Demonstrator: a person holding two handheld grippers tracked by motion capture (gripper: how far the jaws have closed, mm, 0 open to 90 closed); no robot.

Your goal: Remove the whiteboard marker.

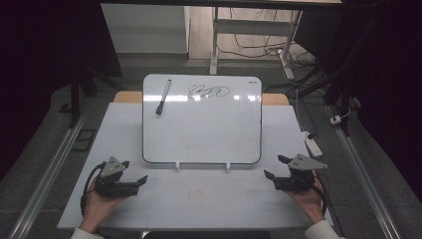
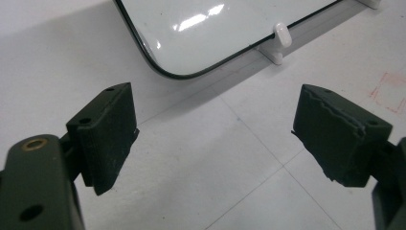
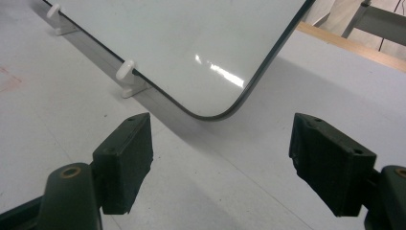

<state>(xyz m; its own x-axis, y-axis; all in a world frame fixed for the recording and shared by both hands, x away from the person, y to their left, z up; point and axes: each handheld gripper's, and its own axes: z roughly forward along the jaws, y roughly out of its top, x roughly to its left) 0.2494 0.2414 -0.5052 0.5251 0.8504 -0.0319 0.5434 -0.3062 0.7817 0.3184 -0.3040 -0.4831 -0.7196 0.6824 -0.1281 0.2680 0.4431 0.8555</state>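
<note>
A white table [image 1: 199, 199] carries a whiteboard [image 1: 201, 134] propped on two small white clips [image 1: 178, 166] along its near edge, so that it leans back away from the person. A black marker [image 1: 163, 97] lies on the board toward its 11 o'clock corner, tilted with its dark cap end pointing down toward 7 o'clock, and a black scribble [image 1: 209, 91] sits just to the marker's right, near the top edge at about 12 o'clock. The left hand-held gripper [image 1: 133, 175] rests low over the table at the 8 o'clock side of the board, well apart from the marker, its jaws spread wide with only bare table between them; in the left gripper view the left hand-held gripper [image 2: 215, 134] points toward the board's rounded near corner [image 2: 167, 72] and one of the clips [image 2: 282, 36]. The right hand-held gripper [image 1: 276, 168] sits at the 4 o'clock side of the board, likewise released, jaws wide apart and holding nothing; in the right gripper view the right hand-held gripper [image 3: 220, 148] faces the other rounded near corner [image 3: 210, 112] with a clip [image 3: 125, 72] just beside it. Both hand-held grippers are near the board's lower corners without touching it. A faint reddish mark [image 2: 390, 91] shows on the table in front of the board, between the two hands.
</note>
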